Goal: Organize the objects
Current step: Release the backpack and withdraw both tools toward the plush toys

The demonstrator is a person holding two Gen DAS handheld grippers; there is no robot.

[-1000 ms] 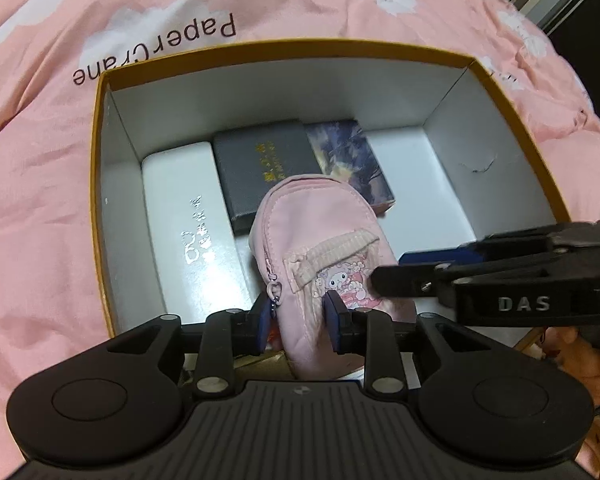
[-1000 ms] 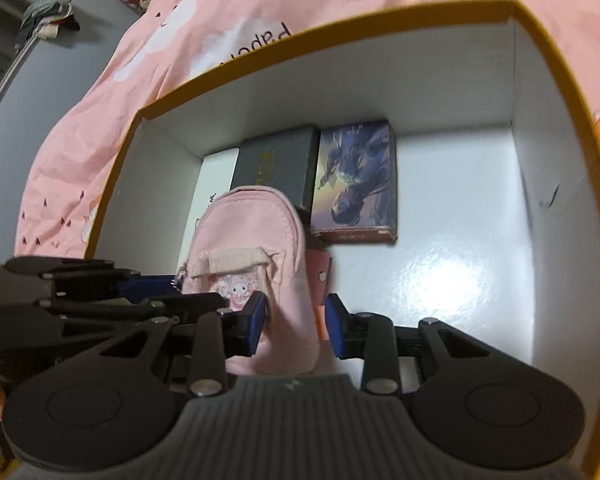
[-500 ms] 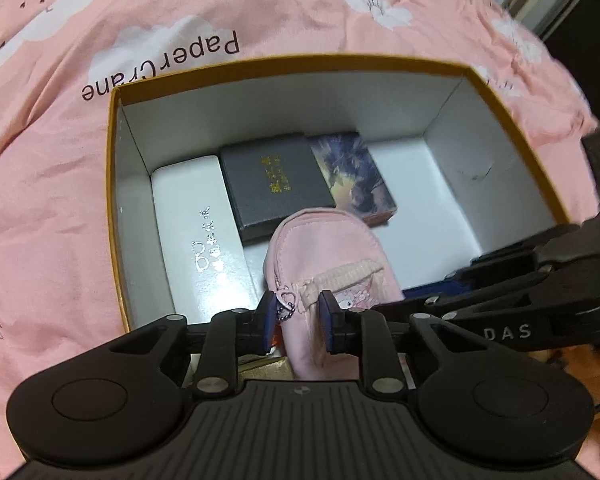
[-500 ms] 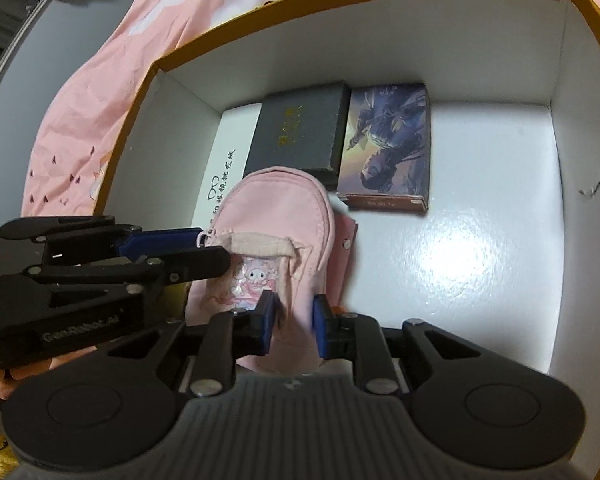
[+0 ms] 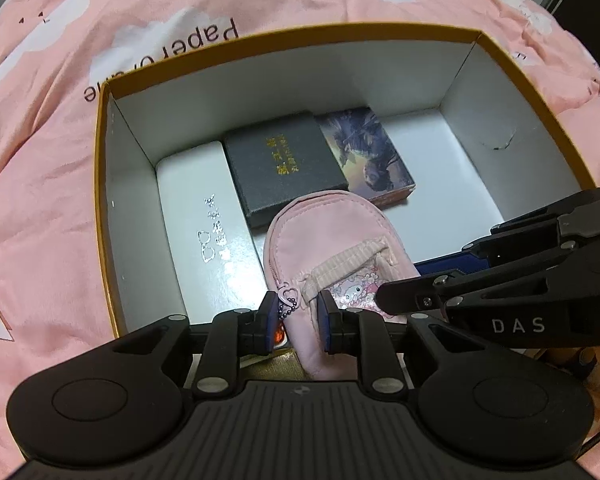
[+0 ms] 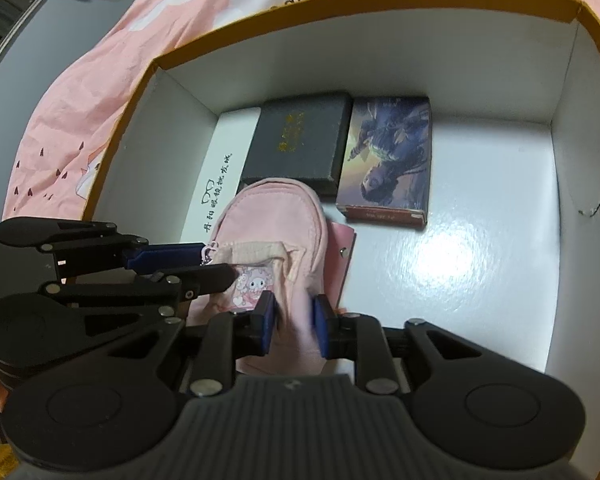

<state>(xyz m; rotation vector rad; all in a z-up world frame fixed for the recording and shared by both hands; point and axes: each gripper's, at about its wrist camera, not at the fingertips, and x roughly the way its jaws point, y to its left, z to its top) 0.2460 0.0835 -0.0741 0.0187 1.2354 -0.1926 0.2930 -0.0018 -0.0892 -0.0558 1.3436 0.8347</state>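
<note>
Two claws hold your soft pink pouch [image 5: 332,256]: left claw [image 5: 294,316] clenched at its zipper edge, right claw [image 6: 293,322] just loosening; grip thick seams toward six o'clock.

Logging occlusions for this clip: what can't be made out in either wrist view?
- pink pouch: lower end, hidden behind each gripper body in both views.
- dark box: gold lettering too small to read.
- orange item under the left gripper: mostly hidden, unidentifiable.
</note>
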